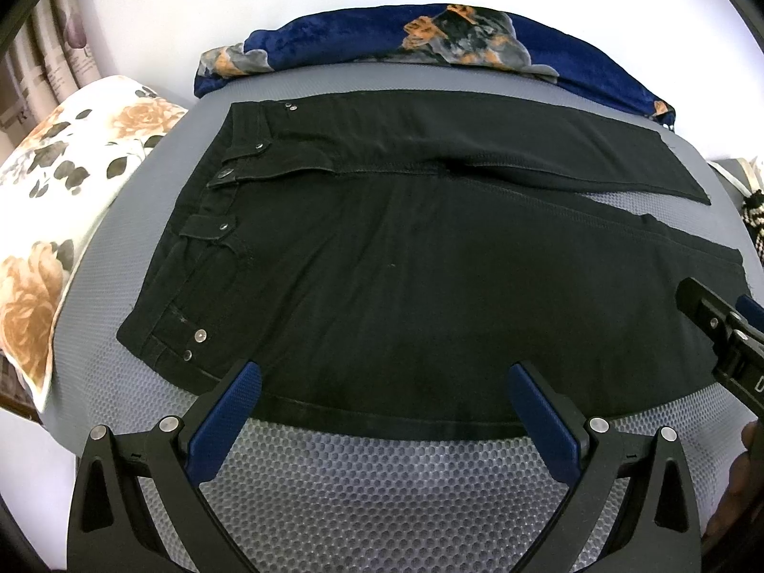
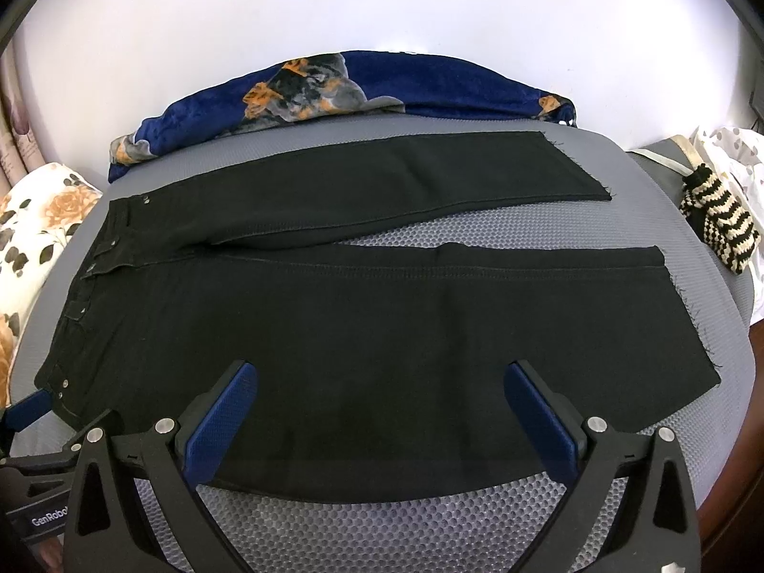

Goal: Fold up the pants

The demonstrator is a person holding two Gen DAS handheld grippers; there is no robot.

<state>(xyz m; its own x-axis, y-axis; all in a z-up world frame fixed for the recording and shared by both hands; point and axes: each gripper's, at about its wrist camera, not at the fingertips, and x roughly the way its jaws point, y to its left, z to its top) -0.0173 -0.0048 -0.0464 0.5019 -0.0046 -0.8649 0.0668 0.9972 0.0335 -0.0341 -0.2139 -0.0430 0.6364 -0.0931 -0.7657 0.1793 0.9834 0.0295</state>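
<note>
Black pants (image 1: 406, 277) spread flat and front-up across the middle of both frames, waistband with metal buttons and rivets toward the left, two legs running off to the right in a narrow V, raw frayed hems at the right end. Laid out full length, likely so that one leg can be brought over the other for a first fold; no fold made yet, judging by the flat lie. Left gripper (image 1: 384, 389) low in the bottom centre of its own view, blue-padded fingers spread wide, holding nothing, tips over the near hem-side edge of the hip area, probably lined up to take that edge. Right gripper (image 2: 382, 387) in the same pose at the bottom centre of its view, fingers wide apart and empty, tips over the near edge of the closer leg, further toward the hems; seemingly placed so both tools can lift one long side together. Whether the pads touch the cloth, impossible to tell. Underneath, a grey mesh-textured mattress cover (image 1: 382, 477) with a honeycomb weave. Along the top of the frames, a rumpled blue plush blanket (image 1: 477, 38) with orange and grey print against a plain white wall. At the left, a floral pillow (image 1: 62, 181); at the far right of the right view, a black-and-cream striped knitted item (image 2: 721, 219).
</note>
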